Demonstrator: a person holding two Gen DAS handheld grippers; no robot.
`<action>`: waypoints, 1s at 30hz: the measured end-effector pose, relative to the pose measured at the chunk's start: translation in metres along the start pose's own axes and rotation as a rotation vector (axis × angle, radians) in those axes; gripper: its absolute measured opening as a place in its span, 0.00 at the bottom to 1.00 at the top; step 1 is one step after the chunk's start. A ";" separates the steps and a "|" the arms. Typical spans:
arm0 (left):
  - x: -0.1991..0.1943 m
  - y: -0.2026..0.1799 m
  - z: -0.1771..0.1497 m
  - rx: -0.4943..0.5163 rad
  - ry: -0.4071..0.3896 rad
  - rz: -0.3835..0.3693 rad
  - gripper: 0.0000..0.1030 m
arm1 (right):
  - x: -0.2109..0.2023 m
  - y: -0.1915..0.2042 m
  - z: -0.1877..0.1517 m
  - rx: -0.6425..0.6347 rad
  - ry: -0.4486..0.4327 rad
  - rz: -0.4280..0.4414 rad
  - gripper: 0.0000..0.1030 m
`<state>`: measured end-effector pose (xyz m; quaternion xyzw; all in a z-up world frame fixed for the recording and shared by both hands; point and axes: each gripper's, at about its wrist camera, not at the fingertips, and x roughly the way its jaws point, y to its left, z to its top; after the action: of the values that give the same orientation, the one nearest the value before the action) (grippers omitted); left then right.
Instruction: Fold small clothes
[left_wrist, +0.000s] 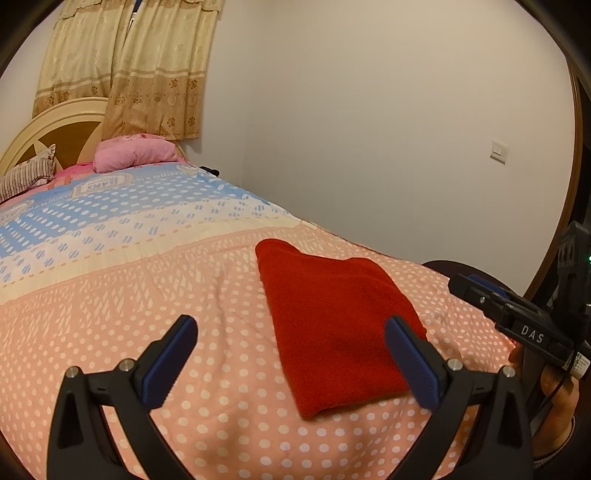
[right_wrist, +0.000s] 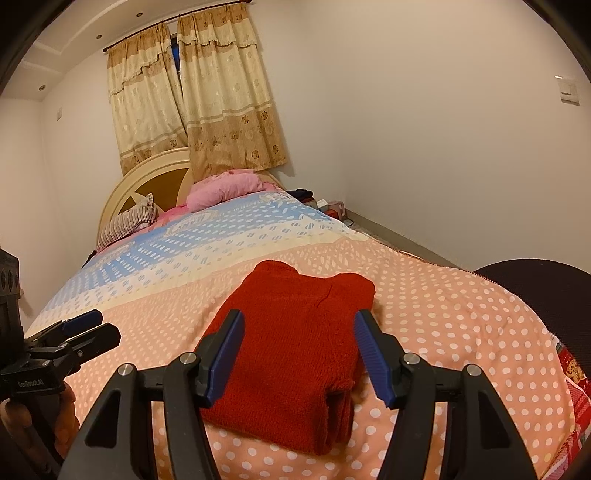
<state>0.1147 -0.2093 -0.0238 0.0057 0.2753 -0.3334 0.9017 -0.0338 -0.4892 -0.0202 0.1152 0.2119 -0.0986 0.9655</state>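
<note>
Red garment (right_wrist: 295, 354) lies folded on the bed (right_wrist: 461, 325), long axis running away from me toward the headboard. My right tool (right_wrist: 299, 354) is nearer: jaws parted, empty, straddling its near end from above. My left tool (left_wrist: 291, 363) gapes wide, empty, with the garment ahead and to its right.

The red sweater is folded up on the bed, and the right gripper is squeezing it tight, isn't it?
Not quite. The red sweater is folded on the bed, but the right gripper is open, not squeezing it. The right wrist view shows its fingers standing apart on either side.
</note>
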 end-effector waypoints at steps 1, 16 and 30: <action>0.000 0.000 0.000 -0.002 0.002 -0.004 1.00 | 0.000 0.000 0.000 0.000 -0.002 -0.001 0.61; -0.007 -0.007 0.001 0.035 -0.021 -0.002 1.00 | -0.009 0.002 0.000 -0.001 -0.031 -0.009 0.61; -0.011 -0.015 -0.002 0.080 -0.046 0.003 1.00 | -0.010 0.002 -0.001 -0.007 -0.030 -0.010 0.62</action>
<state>0.0977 -0.2142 -0.0174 0.0346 0.2408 -0.3430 0.9073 -0.0423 -0.4852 -0.0164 0.1095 0.1983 -0.1043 0.9684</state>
